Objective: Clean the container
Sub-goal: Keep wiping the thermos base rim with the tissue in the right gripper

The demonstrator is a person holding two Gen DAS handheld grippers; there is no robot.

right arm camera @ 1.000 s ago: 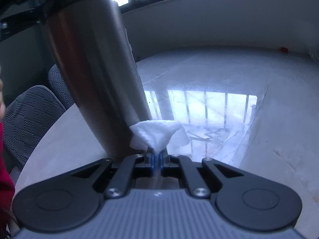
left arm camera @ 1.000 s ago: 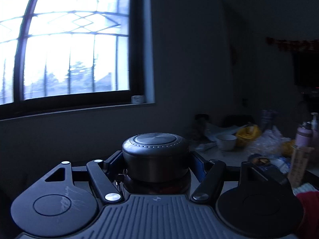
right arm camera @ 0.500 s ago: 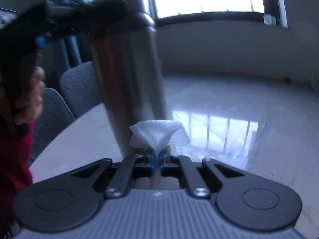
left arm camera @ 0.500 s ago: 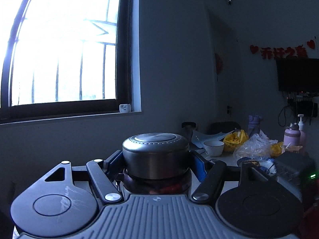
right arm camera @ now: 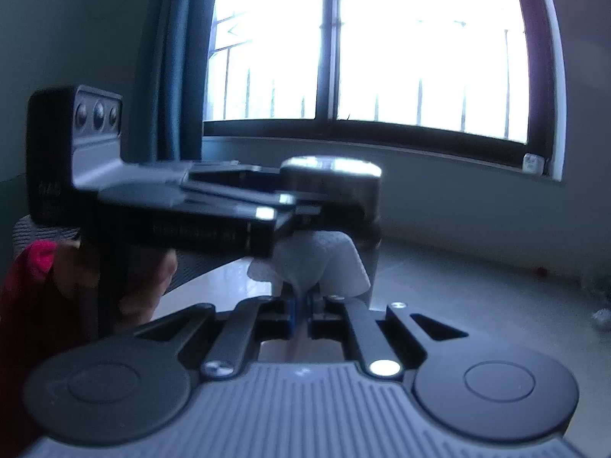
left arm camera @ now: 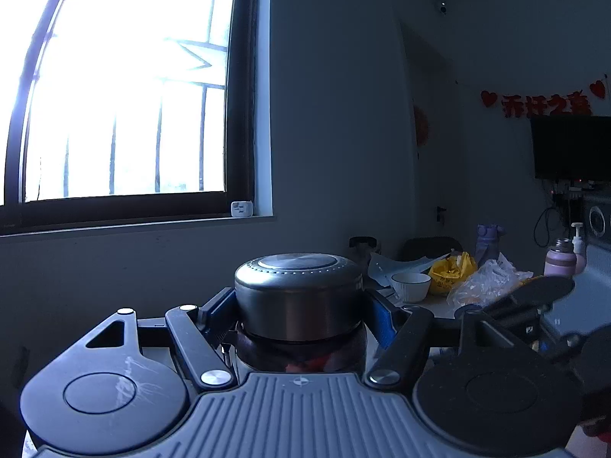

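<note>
My left gripper point(left arm camera: 299, 316) is shut on a steel flask point(left arm camera: 298, 294), gripping it just under its dark round lid and holding it upright. In the right wrist view the flask's lid point(right arm camera: 332, 179) shows at mid-frame with the left gripper point(right arm camera: 160, 198) reaching in from the left. My right gripper point(right arm camera: 301, 301) is shut on a folded white tissue point(right arm camera: 309, 263), which sits just below the lid against the flask's side. The flask's body is mostly hidden behind the tissue and the left gripper.
A pale glossy table point(right arm camera: 477, 294) lies below, under a barred window point(right arm camera: 366, 45). At the far right of the left wrist view stand a white bowl point(left arm camera: 410, 286), a yellow bag point(left arm camera: 450, 273), clear plastic bags point(left arm camera: 485, 284) and pink bottles point(left arm camera: 561, 263). The right gripper's body point(left arm camera: 534, 297) shows there too.
The right gripper with the tissue has risen along the flask from its lower body to just under the lid. The left gripper has kept its hold while its view tilted up and steadied.
</note>
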